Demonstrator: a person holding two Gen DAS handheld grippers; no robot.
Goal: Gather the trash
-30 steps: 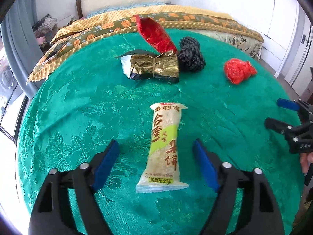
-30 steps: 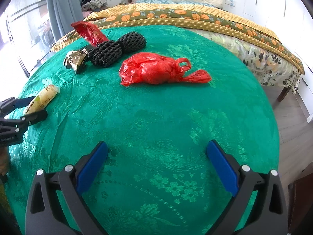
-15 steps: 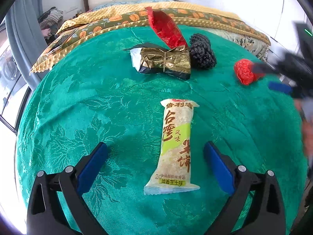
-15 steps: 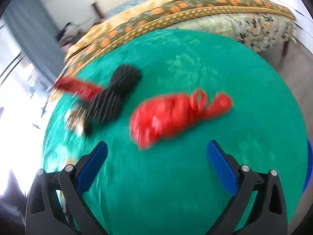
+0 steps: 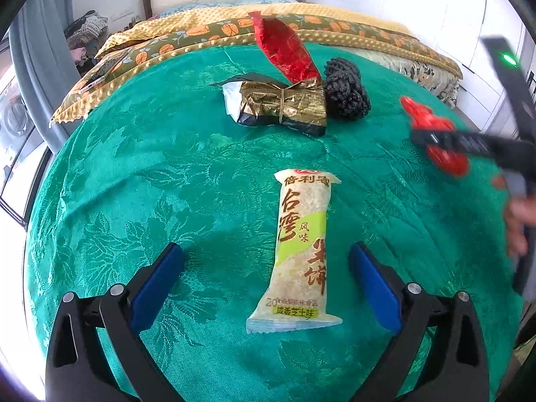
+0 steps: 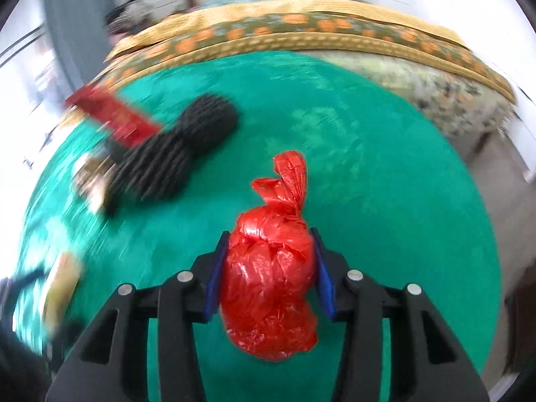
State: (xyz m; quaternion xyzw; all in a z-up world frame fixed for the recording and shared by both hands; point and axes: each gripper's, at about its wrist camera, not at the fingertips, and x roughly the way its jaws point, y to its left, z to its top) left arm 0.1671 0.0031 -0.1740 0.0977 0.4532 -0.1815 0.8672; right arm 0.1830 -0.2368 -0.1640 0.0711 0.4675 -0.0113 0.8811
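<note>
While your right gripper (image 6: 269, 268), jaws just closing, pinches the red bag (image 6: 268, 284) right of the snack pack (image 5: 301, 251); your left gripper (image 5: 266, 279) w/ jaws spread straddles that pack, untouched.

Open green cloth (image 5: 140, 174) lay free toward the bed's left edge; the gold packet (image 5: 281, 107) and black netting (image 5: 345, 90) blocked my way toward its far edge.
</note>
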